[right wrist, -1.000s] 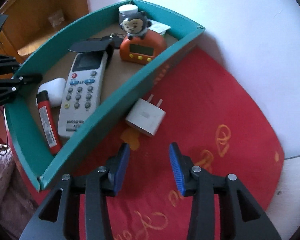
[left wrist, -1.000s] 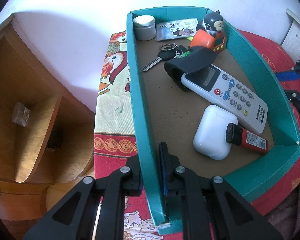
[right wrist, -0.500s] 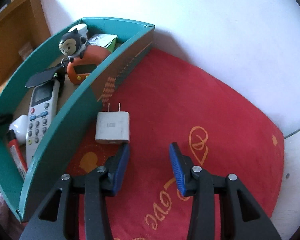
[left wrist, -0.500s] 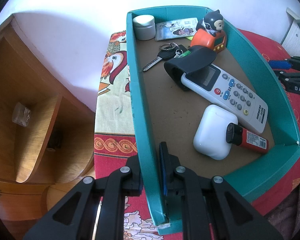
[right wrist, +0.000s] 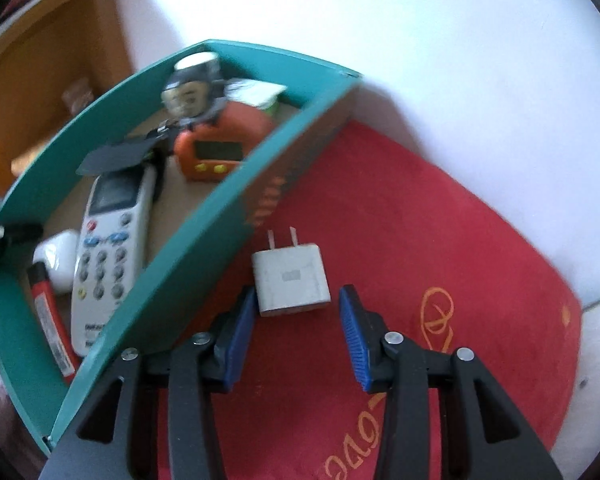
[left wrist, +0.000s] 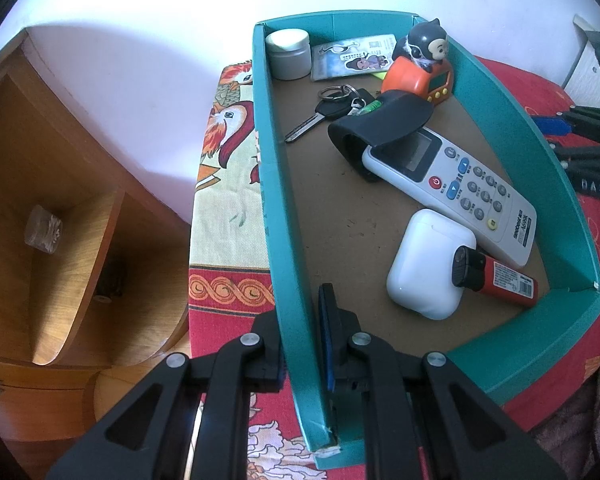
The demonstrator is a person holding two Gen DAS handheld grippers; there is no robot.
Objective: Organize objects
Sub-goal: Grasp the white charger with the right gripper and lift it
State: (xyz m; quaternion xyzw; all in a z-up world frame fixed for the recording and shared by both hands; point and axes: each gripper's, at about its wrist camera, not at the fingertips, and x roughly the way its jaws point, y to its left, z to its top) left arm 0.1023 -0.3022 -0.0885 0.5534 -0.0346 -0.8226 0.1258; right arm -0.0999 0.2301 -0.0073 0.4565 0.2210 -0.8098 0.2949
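Status: the teal box [left wrist: 540,148] already contains most items. Visible inside are a white jar [left wrist: 289,54], a printed card [left wrist: 352,58], an orange toy clock [left wrist: 420,74], a key bunch [left wrist: 332,110], a remote control [left wrist: 456,184] with its top end in a black sleeve [left wrist: 380,130], a white earbud case [left wrist: 428,264] and a red lighter [left wrist: 496,280].

Outstanding: 1 item, a white plug adapter [right wrist: 290,280], lies outside the box on the red cloth [right wrist: 440,240], just beside the box's outer wall, prongs pointing away from the camera.

Left tongs [left wrist: 300,344]: clamped shut on the near side wall of the box, 1 finger inside and 1 outside, steadying it.

Right tongs [right wrist: 296,320]: partly open, holding nothing. The adapter's near edge sits at the gap between the blue pads [right wrist: 356,332], close to the left pad; contact cannot be confirmed.

Judgement: the task is nearly complete. Remaining steps are to grip the adapter and transfer it into the box.
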